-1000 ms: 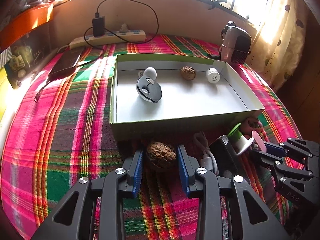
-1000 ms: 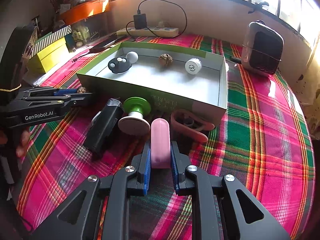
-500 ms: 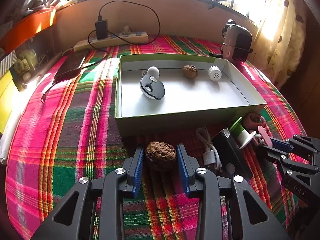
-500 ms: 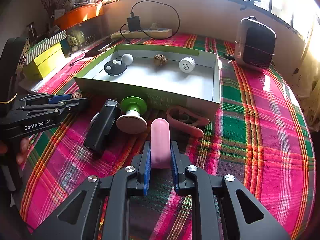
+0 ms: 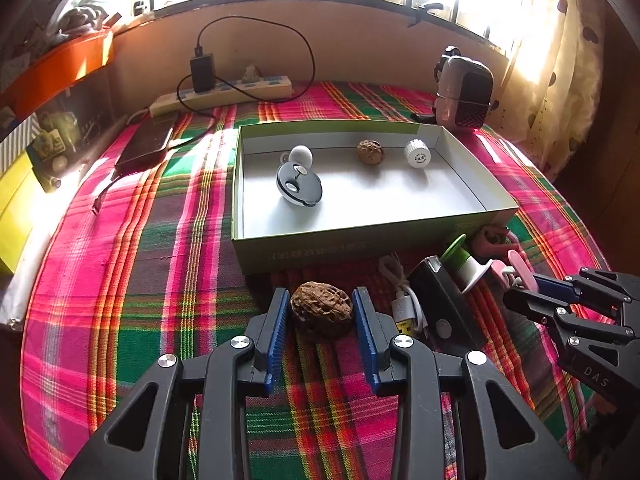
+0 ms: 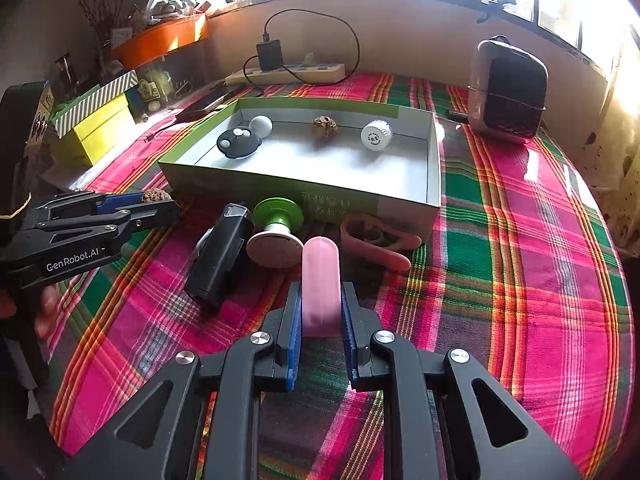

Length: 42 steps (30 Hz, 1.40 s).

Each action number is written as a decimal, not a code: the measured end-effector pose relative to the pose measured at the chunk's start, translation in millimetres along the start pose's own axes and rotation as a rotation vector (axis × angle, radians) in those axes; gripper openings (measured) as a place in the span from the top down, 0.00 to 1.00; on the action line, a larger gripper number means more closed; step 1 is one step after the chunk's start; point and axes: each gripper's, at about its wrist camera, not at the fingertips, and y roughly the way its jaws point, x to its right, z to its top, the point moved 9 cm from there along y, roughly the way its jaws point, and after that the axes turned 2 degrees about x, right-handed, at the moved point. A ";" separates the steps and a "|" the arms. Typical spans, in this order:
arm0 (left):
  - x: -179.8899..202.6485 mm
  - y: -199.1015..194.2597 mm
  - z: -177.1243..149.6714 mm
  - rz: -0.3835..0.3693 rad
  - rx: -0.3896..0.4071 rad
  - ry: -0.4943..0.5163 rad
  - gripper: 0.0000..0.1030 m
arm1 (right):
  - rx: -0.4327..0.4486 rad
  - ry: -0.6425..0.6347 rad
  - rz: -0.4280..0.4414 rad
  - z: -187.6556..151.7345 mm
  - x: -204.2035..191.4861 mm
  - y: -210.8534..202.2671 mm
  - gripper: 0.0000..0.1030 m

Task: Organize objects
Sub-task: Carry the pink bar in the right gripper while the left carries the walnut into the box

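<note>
My left gripper is shut on a brown walnut and holds it above the plaid cloth, just in front of the green-rimmed white box. My right gripper is shut on a pink capsule-shaped case, held above the cloth right of the left gripper. In the box lie a black key fob, a white ball, a second walnut and a white knob.
In front of the box lie a black device, a green-and-white suction piece and pink scissors. A white cable lies beside the black device. A heater, power strip and phone lie behind.
Both grippers have risen and drawn back from the box, each still holding its object. The walnut and the pink case have left the cloth.
</note>
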 end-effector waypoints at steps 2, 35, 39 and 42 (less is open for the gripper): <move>0.9 -2.6 1.1 0.002 0.006 0.003 0.71 | 0.008 -0.001 -0.005 1.8 -1.0 -2.9 0.82; -1.2 -0.7 44.1 -0.016 0.047 -0.020 0.71 | 0.081 -0.024 0.042 83.0 -9.0 0.3 0.82; -3.8 7.2 49.0 -0.011 0.043 -0.025 0.71 | 0.078 -0.040 0.063 98.0 -14.6 10.7 0.82; -6.3 13.9 51.9 -0.008 0.037 -0.032 0.71 | 0.063 -0.046 0.075 106.1 -17.8 22.3 0.82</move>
